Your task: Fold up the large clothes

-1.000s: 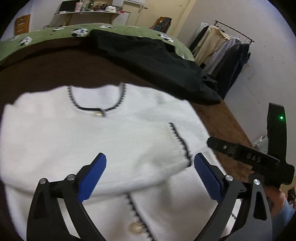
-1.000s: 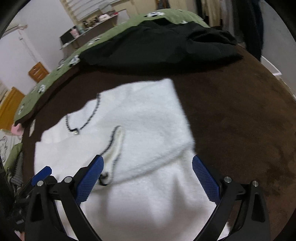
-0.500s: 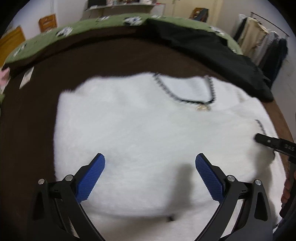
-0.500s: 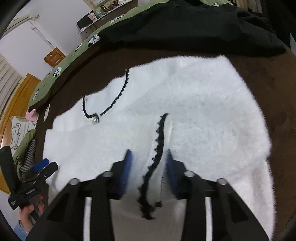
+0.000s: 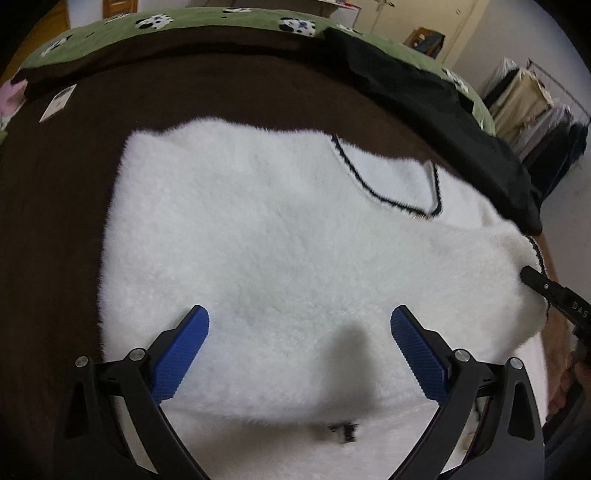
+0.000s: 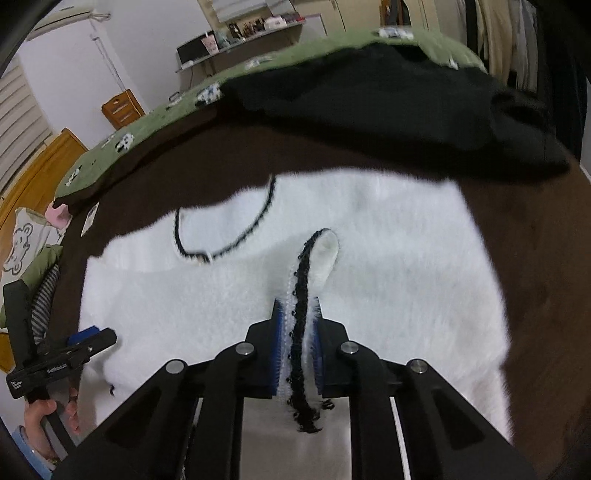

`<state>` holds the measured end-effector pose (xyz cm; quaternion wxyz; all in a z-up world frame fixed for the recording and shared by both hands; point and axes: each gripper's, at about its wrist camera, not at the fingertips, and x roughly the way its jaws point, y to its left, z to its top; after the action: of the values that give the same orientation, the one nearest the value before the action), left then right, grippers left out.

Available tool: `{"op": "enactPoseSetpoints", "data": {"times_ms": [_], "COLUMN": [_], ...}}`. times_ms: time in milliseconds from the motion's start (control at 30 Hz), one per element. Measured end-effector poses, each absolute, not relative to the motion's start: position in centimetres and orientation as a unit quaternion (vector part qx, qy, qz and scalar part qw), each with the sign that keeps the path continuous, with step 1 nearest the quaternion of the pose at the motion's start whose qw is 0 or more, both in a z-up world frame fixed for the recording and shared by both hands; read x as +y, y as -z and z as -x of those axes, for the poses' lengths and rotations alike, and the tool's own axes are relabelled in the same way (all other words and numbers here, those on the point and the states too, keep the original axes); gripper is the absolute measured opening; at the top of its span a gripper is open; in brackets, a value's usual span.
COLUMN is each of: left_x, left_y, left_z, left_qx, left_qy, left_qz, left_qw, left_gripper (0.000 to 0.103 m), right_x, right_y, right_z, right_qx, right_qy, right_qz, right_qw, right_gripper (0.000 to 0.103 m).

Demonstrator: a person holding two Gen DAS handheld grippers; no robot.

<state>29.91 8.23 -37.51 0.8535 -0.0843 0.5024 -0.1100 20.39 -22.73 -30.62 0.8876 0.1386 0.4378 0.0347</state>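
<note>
A brown blanket [image 5: 66, 229] covered the bed, with a green patterned cover [image 5: 192, 26] along its far edge and a black garment [image 6: 388, 107] heaped at the far right. On the brown blanket, near the person, lay the white fluffy cardigan [image 5: 277, 240], spread flat with its black-trimmed neckline [image 6: 229, 243] toward the far side. One sleeve seemed already laid across the body, so the fold looked begun but far from done: the other side and the lengthwise fold appeared still to come.

The left gripper [image 5: 300, 349] hovered over the near left part of the cardigan with its blue pads [image 5: 181, 354] wide apart and nothing between them. The right gripper [image 6: 297, 349] was clamped on the cardigan's black-trimmed edge [image 6: 301, 280], the strip of trim running up between its nearly closed pads and curling over beyond them. By my reading, that edge was ready to be lifted and carried across.
</note>
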Motion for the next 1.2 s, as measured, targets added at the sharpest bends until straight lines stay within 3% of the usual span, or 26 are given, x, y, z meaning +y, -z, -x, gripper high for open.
{"op": "enactPoseSetpoints", "data": {"times_ms": [433, 867, 967, 1033, 1067, 1200], "left_x": [7.0, 7.0, 7.0, 7.1, 7.2, 7.2], "left_y": [39.7, 39.9, 39.6, 39.2, 38.9, 36.8], "left_z": [-29.8, -29.5, -29.6, -29.7, -29.7, -29.0], "left_qx": [0.508, 0.491, 0.496, 0.499, 0.499, 0.485], "left_qy": [0.113, 0.114, 0.114, 0.114, 0.114, 0.114], "left_qz": [0.05, 0.051, 0.051, 0.054, 0.058, 0.053], "left_qw": [0.853, 0.862, 0.86, 0.858, 0.857, 0.865], "left_gripper": [0.097, 0.097, 0.097, 0.097, 0.097, 0.097], "right_x": [-24.1, -24.0, -23.9, -23.6, -23.5, -23.5], "right_y": [35.1, 35.3, 34.7, 34.0, 33.5, 31.2], "right_z": [-21.4, -21.3, -21.2, -21.0, -20.9, -19.7], "right_qx": [0.48, 0.474, 0.475, 0.469, 0.462, 0.434], "right_qy": [-0.004, -0.005, 0.003, 0.017, 0.031, 0.043], "right_qz": [-0.118, -0.112, -0.109, -0.092, -0.08, -0.054], "right_qw": [0.869, 0.873, 0.873, 0.878, 0.883, 0.898], "right_gripper": [0.017, 0.02, 0.035, 0.078, 0.086, 0.088]}}
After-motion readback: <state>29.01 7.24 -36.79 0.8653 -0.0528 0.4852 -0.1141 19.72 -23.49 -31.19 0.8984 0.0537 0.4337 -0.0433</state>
